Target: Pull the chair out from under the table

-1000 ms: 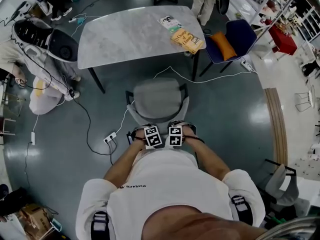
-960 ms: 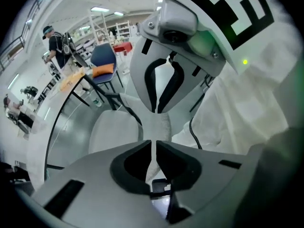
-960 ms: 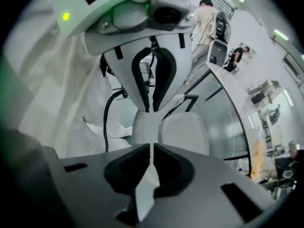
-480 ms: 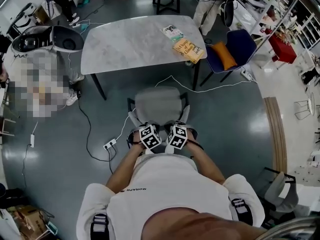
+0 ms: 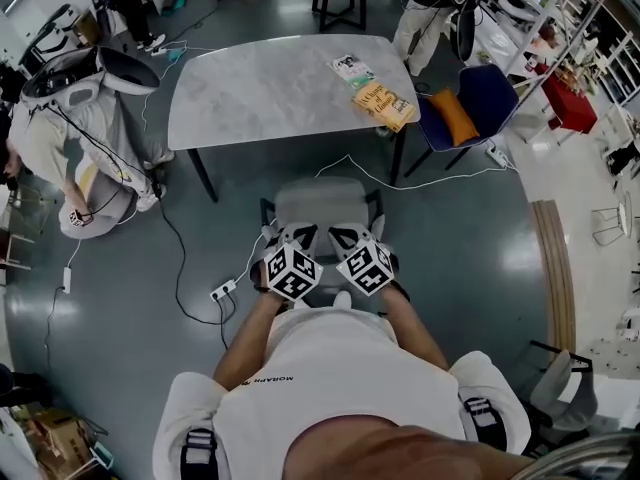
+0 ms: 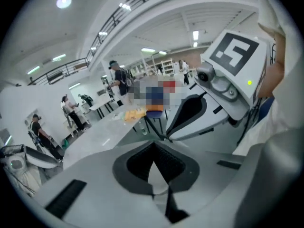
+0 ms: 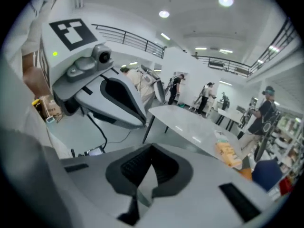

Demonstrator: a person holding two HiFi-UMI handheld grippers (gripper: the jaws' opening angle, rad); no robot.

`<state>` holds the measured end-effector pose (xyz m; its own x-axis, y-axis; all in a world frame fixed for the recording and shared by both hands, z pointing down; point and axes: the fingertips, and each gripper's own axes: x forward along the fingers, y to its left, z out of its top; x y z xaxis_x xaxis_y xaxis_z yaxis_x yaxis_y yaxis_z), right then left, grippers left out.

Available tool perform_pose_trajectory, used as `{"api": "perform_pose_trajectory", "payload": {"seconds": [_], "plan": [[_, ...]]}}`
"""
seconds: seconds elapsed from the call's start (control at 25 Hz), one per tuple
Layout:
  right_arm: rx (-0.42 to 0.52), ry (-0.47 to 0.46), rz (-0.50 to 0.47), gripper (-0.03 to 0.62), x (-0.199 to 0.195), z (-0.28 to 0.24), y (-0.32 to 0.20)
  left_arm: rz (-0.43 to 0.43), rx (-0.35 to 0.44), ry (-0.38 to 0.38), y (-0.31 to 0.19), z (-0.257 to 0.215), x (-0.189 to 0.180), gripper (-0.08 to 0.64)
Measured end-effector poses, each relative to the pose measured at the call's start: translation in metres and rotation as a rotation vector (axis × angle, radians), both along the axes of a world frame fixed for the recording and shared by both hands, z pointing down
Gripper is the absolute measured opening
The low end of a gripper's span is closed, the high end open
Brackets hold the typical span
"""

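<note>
- The surface [image 5: 270, 78], a pale marbled top on black legs, stood at the far side of a glossy dark floor [image 5: 470, 238] in a large, bright hall.
- At the far left a person [image 5: 60, 138] was bent over beside that surface, and a black cable [image 5: 176, 258] ran across the floor to a white power strip [image 5: 222, 290].
- The left claw [image 6: 153, 151] was pressed together with nothing between its pads. In the head view it sat over the near left part of the chair.
- The chair [image 5: 322, 200], grey-seated, stood on the floor just short of the surface's near edge, clear of it, between the surface and the person holding the claws.
- The right claw [image 7: 152, 152] was likewise pressed together and pinched nothing. It sat close beside the left one, over the chair's near right part.
- A magazine [image 5: 350, 68] and a yellow book [image 5: 384, 105] lay on the surface's right end.
- A white cable [image 5: 440, 180] trailed over the floor between the chair and the surface's right leg.
- A blue chair [image 5: 490, 83] with an orange cushion [image 5: 455, 116] stood just right of the surface, with another person [image 5: 425, 18] standing behind it.
- A curved wooden strip [image 5: 555, 258] was set in the floor at the right.
</note>
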<state>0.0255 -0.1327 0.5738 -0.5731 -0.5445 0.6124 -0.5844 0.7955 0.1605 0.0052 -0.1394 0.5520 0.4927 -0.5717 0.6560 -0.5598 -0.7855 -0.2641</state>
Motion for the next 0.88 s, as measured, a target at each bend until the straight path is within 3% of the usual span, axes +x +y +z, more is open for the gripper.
{"api": "perform_pose_trajectory", "payload": {"seconds": [0.2, 0.48, 0.88], "plan": [[0.067, -0.221, 0.107, 0.012, -0.008, -0.065, -0.013, -0.095, 0.105, 0.16, -0.014, -0.059, -0.011, 0.003], [0.192, -0.355, 0.182, 0.012, -0.008, -0.139, -0.031, -0.17, 0.224, 0.327, -0.031, -0.128, -0.025, 0.003], [0.327, -0.53, 0.242, 0.012, 0.0, -0.211, -0.035, -0.213, 0.371, 0.506, -0.032, -0.195, -0.025, 0.003]]}}
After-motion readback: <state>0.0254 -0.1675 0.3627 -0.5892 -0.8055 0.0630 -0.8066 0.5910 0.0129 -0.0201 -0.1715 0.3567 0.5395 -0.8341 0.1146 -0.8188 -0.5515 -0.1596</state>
